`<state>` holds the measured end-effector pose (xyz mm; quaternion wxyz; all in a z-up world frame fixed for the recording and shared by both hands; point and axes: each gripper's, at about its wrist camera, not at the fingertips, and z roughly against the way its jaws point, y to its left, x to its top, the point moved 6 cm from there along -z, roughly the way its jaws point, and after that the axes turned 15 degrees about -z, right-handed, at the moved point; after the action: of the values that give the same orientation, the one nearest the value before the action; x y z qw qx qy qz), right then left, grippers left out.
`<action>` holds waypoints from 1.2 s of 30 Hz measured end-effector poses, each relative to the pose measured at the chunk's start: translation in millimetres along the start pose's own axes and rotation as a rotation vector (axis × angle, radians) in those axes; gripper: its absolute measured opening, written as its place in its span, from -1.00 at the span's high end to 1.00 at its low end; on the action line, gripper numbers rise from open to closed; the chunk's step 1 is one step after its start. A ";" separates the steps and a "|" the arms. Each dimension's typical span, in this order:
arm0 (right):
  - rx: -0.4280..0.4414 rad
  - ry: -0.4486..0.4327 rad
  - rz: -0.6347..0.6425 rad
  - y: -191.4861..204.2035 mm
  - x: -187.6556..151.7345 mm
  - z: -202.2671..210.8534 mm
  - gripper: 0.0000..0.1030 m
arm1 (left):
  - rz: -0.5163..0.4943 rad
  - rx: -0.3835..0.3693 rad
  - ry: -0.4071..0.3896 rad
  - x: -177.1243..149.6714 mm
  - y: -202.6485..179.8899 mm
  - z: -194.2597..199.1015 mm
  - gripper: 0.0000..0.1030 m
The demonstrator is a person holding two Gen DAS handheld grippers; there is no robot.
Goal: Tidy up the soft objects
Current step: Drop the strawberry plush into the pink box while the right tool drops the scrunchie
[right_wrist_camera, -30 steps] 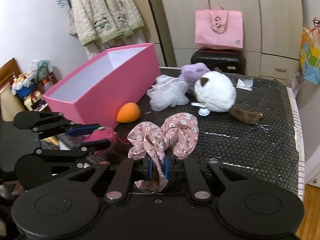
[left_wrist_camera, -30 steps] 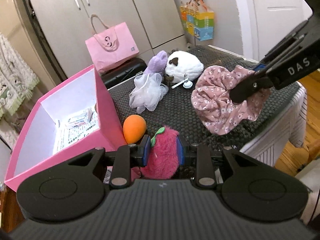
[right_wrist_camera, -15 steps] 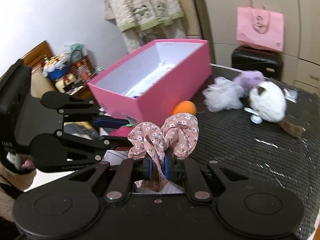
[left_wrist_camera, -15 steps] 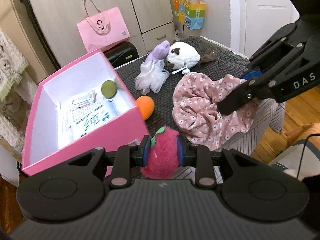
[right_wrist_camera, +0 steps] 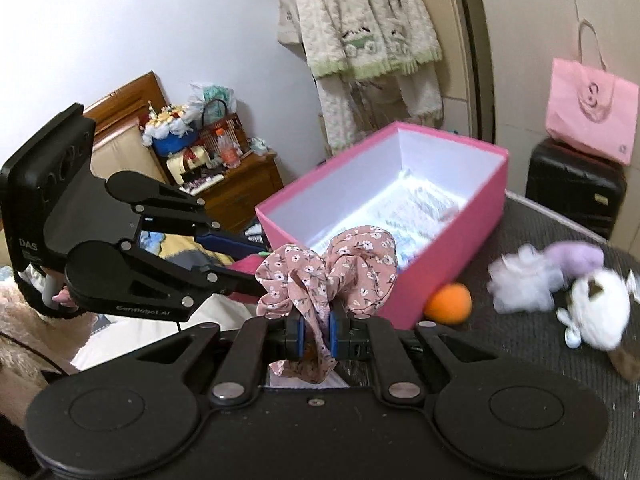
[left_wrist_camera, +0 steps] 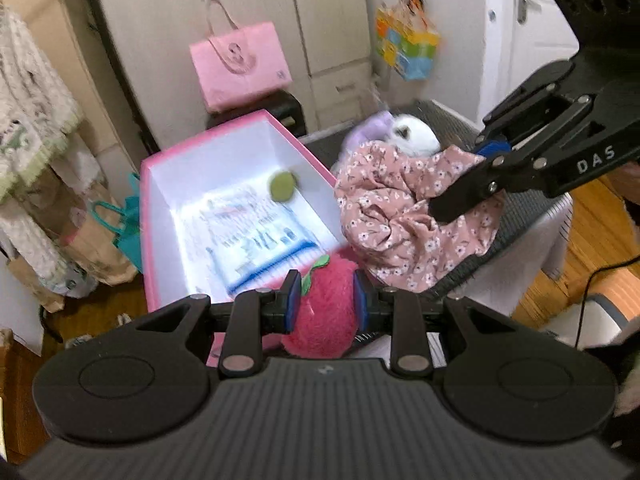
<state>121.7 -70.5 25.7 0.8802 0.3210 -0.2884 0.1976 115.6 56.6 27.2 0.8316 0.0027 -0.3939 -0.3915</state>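
My left gripper [left_wrist_camera: 325, 301] is shut on a fuzzy pink strawberry toy [left_wrist_camera: 326, 312] and holds it at the near end of the open pink box [left_wrist_camera: 160, 168]. My right gripper [right_wrist_camera: 316, 334] is shut on a pink floral cloth [right_wrist_camera: 332, 268], lifted beside the box's near corner; the cloth also shows in the left wrist view [left_wrist_camera: 404, 216]. The box [right_wrist_camera: 476, 216] holds papers and a green round item [left_wrist_camera: 283, 186]. On the black mat lie an orange ball [right_wrist_camera: 448, 302], a white mesh puff [right_wrist_camera: 520, 280], a purple plush [right_wrist_camera: 576, 254] and a white plush [right_wrist_camera: 600, 314].
A pink paper bag [right_wrist_camera: 592, 116] sits on a black case [right_wrist_camera: 572, 192] behind the table. Knitted clothes [right_wrist_camera: 360, 32] hang by the cupboard. A wooden nightstand [right_wrist_camera: 240, 184] with clutter stands to the left. The table edge drops to wood floor [left_wrist_camera: 592, 240].
Both grippers have lifted and moved left toward the pink box with their items. The strawberry toy now hangs over the box's near end, and the cloth is off the mat.
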 end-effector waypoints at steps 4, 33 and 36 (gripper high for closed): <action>0.027 -0.040 0.001 0.7 18.2 -7.1 0.72 | 0.004 0.046 -0.060 6.0 18.8 10.1 0.48; -0.246 0.064 0.032 -85.8 130.6 -183.5 0.65 | 0.212 0.060 -0.013 10.3 151.2 -165.5 0.43; -0.273 0.058 0.044 -93.0 132.3 -190.3 0.61 | 0.190 0.076 -0.015 15.4 149.4 -166.4 0.37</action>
<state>343.8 13.7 -51.7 0.9191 0.1858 -0.2942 0.1848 327.8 99.5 -30.8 0.8613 -0.0063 -0.4132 -0.2956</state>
